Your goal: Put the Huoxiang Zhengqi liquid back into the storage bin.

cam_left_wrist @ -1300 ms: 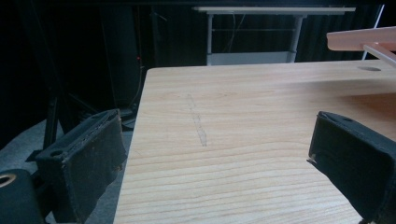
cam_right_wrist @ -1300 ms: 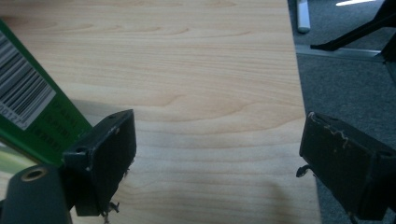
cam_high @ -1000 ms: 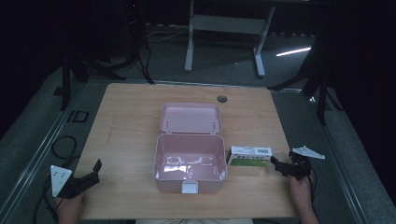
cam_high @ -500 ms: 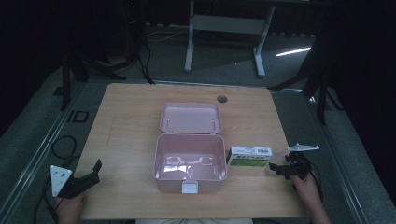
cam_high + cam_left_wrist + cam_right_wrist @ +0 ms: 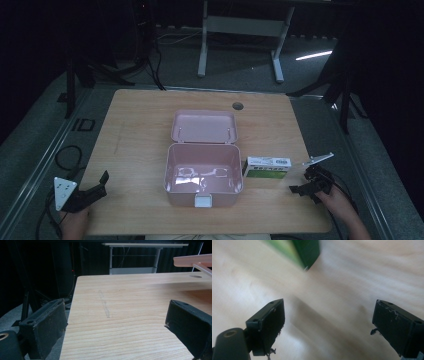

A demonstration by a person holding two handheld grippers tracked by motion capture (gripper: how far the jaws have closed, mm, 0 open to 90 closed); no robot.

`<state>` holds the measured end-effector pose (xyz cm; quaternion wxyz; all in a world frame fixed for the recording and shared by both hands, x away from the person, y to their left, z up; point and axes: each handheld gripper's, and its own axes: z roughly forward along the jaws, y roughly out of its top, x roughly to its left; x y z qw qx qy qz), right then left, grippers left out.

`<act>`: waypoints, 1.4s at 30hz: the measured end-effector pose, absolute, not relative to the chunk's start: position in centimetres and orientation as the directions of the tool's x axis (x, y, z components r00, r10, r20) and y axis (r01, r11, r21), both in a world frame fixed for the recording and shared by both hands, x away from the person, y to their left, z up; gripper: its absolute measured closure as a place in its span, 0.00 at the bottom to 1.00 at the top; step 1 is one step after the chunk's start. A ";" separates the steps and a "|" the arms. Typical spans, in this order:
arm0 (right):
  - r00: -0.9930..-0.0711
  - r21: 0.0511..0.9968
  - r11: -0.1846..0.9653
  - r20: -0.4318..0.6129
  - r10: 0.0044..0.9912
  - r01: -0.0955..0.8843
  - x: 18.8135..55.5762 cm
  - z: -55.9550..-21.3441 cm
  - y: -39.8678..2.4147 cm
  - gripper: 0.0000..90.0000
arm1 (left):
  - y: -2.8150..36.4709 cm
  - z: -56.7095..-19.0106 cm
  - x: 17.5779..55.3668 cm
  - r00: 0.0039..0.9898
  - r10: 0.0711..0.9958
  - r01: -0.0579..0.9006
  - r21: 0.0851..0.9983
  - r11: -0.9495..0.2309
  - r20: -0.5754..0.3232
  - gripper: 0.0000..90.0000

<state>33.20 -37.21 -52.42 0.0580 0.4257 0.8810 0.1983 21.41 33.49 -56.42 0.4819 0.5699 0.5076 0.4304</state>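
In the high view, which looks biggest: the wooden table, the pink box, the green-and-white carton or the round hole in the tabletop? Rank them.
1. Wooden table
2. Pink box, lid open
3. Green-and-white carton
4. Round hole

All four differ clearly in size, so their distance from the camera leaves the order sure.

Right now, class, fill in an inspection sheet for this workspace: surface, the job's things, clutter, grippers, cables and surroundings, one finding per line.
Surface: wooden table, a faint mark on its left part, a round hole near the far edge.
Job's things: pink box open, lid laid back; green and white carton lying just right of it.
Clutter: nothing seen.
Grippers: left gripper open, near the table's front left corner; right gripper open, just right of the carton, holding nothing.
Cables: one looped on the floor left of the table.
Surroundings: dark room, a stand's metal legs beyond the table.
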 end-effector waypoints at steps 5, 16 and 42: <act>-0.693 0.303 0.649 0.056 0.719 0.698 32.8 -52.3 -36.5 0.12 | 33.5 -56.4 21.4 0.114 0.993 0.164 0.986 -0.019 0.001 0.04; -0.805 0.165 0.789 0.093 0.585 0.592 32.6 -51.6 -34.7 0.14 | 33.5 -56.4 21.4 0.117 0.993 0.166 0.986 -0.020 0.001 0.04; -0.931 -0.019 0.945 0.170 0.324 0.325 32.3 -50.6 -29.1 0.13 | 33.5 -56.4 21.5 0.122 0.993 0.168 0.986 -0.021 0.000 0.04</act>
